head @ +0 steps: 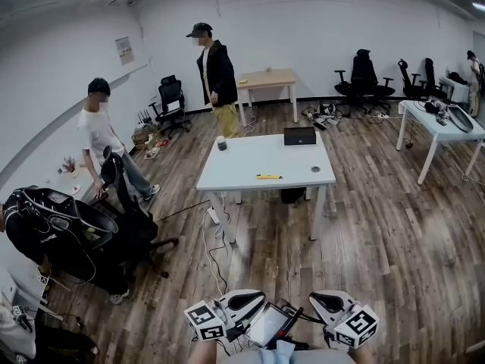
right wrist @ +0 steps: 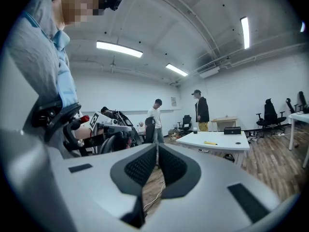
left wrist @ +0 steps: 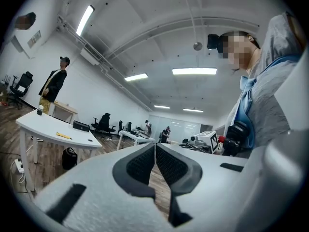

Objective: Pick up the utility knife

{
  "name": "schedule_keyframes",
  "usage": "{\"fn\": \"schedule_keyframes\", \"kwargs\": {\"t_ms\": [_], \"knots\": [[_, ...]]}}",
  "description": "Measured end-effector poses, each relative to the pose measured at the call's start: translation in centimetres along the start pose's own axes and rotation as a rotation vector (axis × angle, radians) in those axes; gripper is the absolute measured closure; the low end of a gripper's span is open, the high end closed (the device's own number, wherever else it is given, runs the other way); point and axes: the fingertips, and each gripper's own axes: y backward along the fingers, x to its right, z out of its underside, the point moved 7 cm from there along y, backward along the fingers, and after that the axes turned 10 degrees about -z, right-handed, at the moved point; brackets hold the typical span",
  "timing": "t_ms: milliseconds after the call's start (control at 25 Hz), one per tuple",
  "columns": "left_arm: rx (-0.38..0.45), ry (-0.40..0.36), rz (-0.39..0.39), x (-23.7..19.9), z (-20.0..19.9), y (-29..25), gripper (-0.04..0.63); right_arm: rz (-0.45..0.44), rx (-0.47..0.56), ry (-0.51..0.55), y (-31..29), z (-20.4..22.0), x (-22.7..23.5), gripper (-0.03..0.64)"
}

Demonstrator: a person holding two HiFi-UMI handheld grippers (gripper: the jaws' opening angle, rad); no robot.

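Both grippers idle, low at the bottom edge of the head view, close to my body. Left gripper point(head: 241, 303) has jaws together, nothing between the pads; same in its own view point(left wrist: 155, 163). Right gripper point(head: 327, 303) is also closed and empty point(right wrist: 157, 166).

The utility knife point(head: 268, 177), yellow, lies flat on the white table point(head: 250, 161) at frame centre, near the table's front edge and well apart from both grippers. It shows small at left in the left gripper view point(left wrist: 63, 136) and right of centre in the right gripper view point(right wrist: 210, 142).

Step in hand, as I judge it: the approach, not yet begun. To do it well:
- walk up to the table's near edge first
- open one gripper before reaching
- tip that gripper down and set the jaws across the knife's narrow width, not along it
- close on mid-handle so it lifts level
- stay off the black box point(head: 299, 136) and the cup point(head: 221, 143) further back.
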Motion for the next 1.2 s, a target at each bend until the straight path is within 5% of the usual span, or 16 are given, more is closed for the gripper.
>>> {"fn": "schedule_keyframes", "kwargs": {"t_ms": [1200], "knots": [[-0.055,0.048,-0.040,-3.7,0.8,-1.0,0.577,0.031,-0.064,-0.041,-2.3,0.5,3.5,0.588]]}}
